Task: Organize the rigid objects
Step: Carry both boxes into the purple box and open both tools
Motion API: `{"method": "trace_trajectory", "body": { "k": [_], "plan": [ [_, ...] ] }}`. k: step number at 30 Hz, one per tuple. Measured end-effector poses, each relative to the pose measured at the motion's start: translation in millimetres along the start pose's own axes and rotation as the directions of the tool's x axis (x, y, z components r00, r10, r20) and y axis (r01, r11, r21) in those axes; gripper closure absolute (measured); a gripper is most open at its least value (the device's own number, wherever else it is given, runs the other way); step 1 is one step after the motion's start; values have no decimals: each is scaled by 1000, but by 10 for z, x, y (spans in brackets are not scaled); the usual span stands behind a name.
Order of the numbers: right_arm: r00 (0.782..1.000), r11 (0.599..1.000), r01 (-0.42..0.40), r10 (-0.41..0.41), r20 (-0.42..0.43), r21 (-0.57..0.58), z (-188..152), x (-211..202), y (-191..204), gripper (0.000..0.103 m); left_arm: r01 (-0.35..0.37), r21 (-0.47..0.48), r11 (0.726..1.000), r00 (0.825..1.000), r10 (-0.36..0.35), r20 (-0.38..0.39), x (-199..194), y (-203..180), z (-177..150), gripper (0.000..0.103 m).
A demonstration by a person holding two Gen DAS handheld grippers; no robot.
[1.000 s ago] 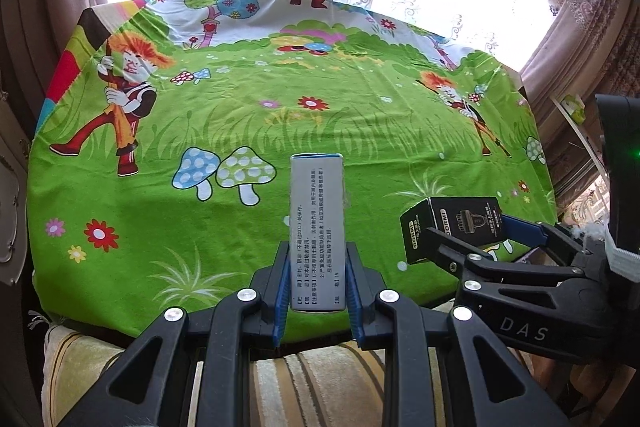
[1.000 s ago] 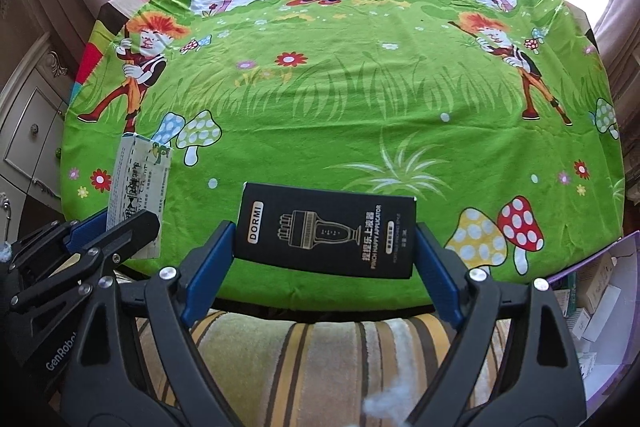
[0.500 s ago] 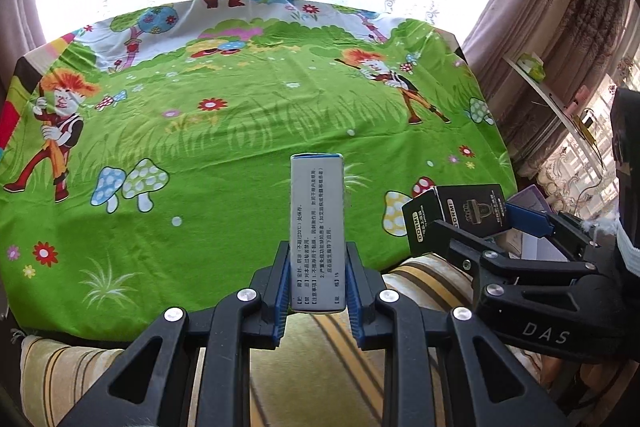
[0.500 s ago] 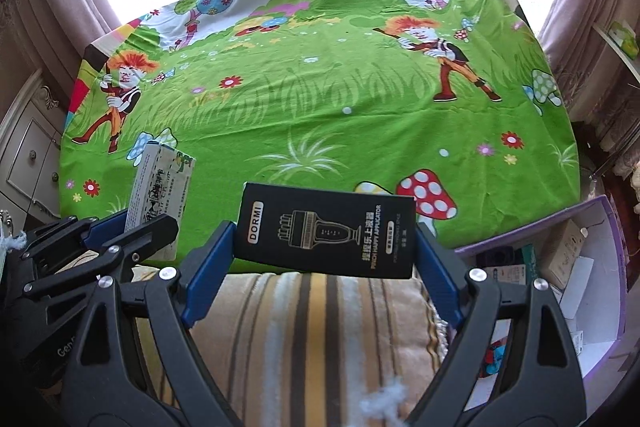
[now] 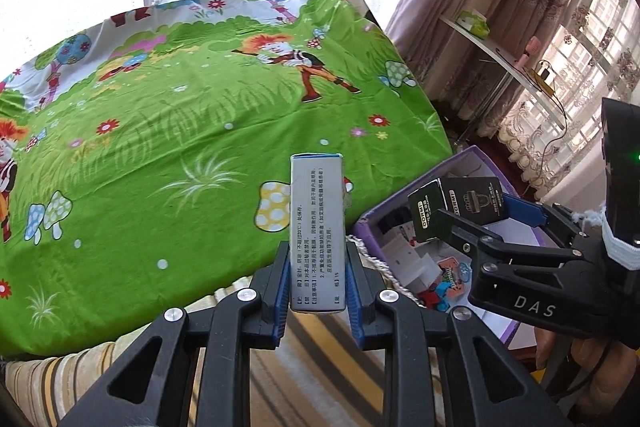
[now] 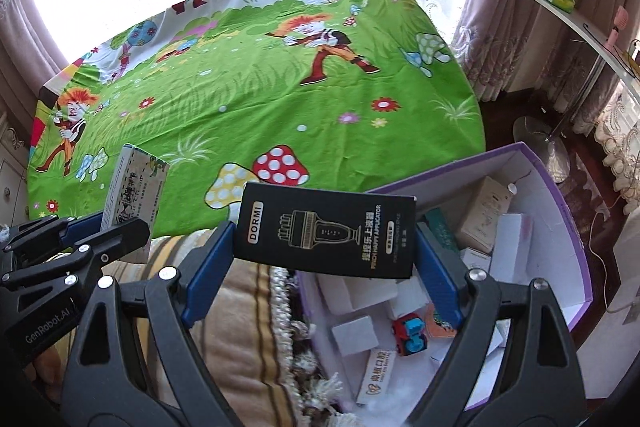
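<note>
Left tongs (image 5: 317,291) clenched on a narrow white carton (image 5: 317,231), gripped at its lower end between the blue pads; carton stands upright along the fingers, printed text running lengthwise, blue edge at the top. Carton is held in the air over the near edge of the green cartoon cloth (image 5: 192,147), clear of it.

Right tongs (image 6: 324,259) set wide and grasping a black DORMI box (image 6: 326,231) across its long side, both blue pads pressed to its short ends. Gold applicator drawing and lettering face the camera. Box hangs tilted a little, over the near left corner of a purple storage box (image 6: 568,211).

Purple storage box sits low, just beside the right end of the cloth-covered desk. White inner walls. Inside: several white cartons (image 6: 354,335), a beige carton (image 6: 484,215) by the far wall, a green-edged pack, a small red and blue toy car (image 6: 410,335), a white pack with red characters.

From the left wrist view the right tongs (image 5: 464,211) appear at right, black box over the storage box. From the right wrist view the left tongs (image 6: 120,223) appear at lower left with the white carton.

Striped beige upholstery (image 6: 240,291) with a fringe lies below both tongs. Curtains and a bright window behind the desk.
</note>
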State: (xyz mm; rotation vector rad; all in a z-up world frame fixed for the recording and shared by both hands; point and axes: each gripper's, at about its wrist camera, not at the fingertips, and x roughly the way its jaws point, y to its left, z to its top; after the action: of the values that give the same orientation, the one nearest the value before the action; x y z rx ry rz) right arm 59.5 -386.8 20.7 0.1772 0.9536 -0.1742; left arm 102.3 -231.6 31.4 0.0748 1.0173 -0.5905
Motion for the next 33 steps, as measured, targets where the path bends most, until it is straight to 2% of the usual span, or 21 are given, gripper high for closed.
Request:
{"method": "trace_trajectory", "body": {
  "k": [13, 18, 25, 28, 30, 33],
  "plan": [
    [985, 979, 167, -170, 9, 118, -209, -203, -956, 15, 116, 86, 990, 991, -109, -75, 326, -811, 109, 77],
    [976, 966, 214, -218, 8, 141, -261, -240, -1179, 15, 144, 88, 986, 985, -134, -108, 478, -1006, 154, 77],
    [970, 956, 237, -242, 8, 174, -290, -260, -1351, 12, 182, 75, 980, 975, -170, -142, 657, -1160, 216, 76],
    [970, 955, 236, -243, 14, 179, -286, -287, -1377, 11, 189, 60, 980, 972, -178, -151, 690, -1152, 218, 66],
    [969, 955, 238, -245, 17, 177, -287, -307, -1376, 11, 193, 47, 980, 972, -185, -148, 681, -1126, 215, 54],
    [969, 956, 237, -244, 21, 175, -298, -350, -1365, 11, 200, 25, 979, 970, -195, -142, 636, -1073, 199, 51]
  ]
}}
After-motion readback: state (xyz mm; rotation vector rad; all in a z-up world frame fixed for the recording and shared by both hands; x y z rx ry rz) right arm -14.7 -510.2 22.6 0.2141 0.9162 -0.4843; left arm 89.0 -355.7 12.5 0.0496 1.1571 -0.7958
